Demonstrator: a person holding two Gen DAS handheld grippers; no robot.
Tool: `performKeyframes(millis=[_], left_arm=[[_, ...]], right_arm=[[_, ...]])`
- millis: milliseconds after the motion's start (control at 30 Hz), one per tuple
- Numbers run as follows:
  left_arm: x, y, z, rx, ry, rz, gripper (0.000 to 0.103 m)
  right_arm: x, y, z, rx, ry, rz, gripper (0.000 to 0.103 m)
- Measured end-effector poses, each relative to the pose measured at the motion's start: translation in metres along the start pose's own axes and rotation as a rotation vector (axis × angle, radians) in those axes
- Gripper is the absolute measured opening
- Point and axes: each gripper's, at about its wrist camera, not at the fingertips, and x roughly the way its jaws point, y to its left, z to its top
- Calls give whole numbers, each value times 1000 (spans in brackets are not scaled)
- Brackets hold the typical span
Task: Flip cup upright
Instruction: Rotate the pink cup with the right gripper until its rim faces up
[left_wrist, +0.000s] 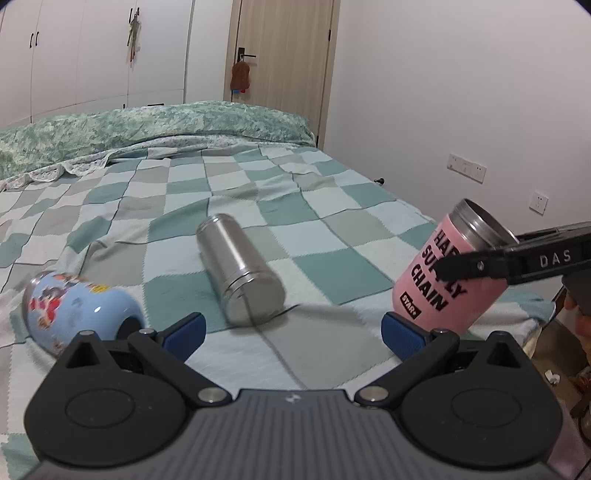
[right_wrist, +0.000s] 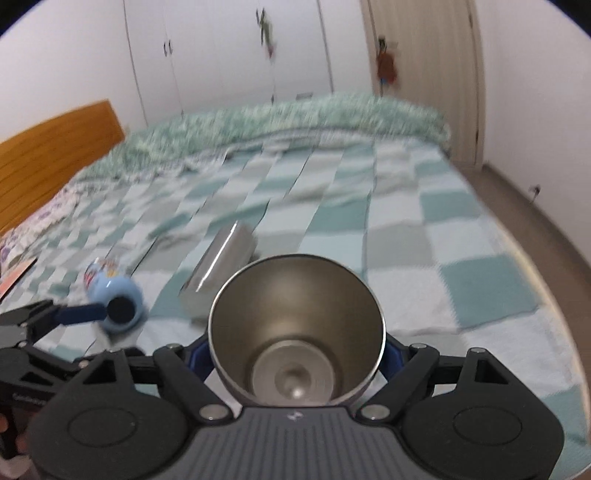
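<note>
A pink cup (left_wrist: 443, 273) with black lettering and a steel rim is tilted, its base on the checkered blanket (left_wrist: 314, 229) and its mouth up and to the right. My right gripper (left_wrist: 458, 267) is shut on it; the right wrist view looks straight into its steel inside (right_wrist: 295, 332), with the gripper (right_wrist: 295, 354) closed around it. My left gripper (left_wrist: 291, 332) is open and empty, low over the blanket between the other cups. A steel cup (left_wrist: 240, 273) lies on its side in front of it. A light blue cartoon cup (left_wrist: 77, 310) lies on its side at the left.
The bed's right edge (left_wrist: 424, 206) runs close to the pink cup, with floor and a white wall with sockets beyond. A green quilt (left_wrist: 147, 129) is bunched at the far end. A wooden headboard (right_wrist: 55, 155) stands at the left.
</note>
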Motion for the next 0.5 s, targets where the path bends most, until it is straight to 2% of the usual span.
performKeyframes(millis=[267,500], left_arm=[[24,-16,11,-32,-1,25,103],[43,-17,11,-38,24,48,103]], right_arm=[[15,-38,13,-36,-111,-68,84],[48,-50,17,-81,-95,-86,84]])
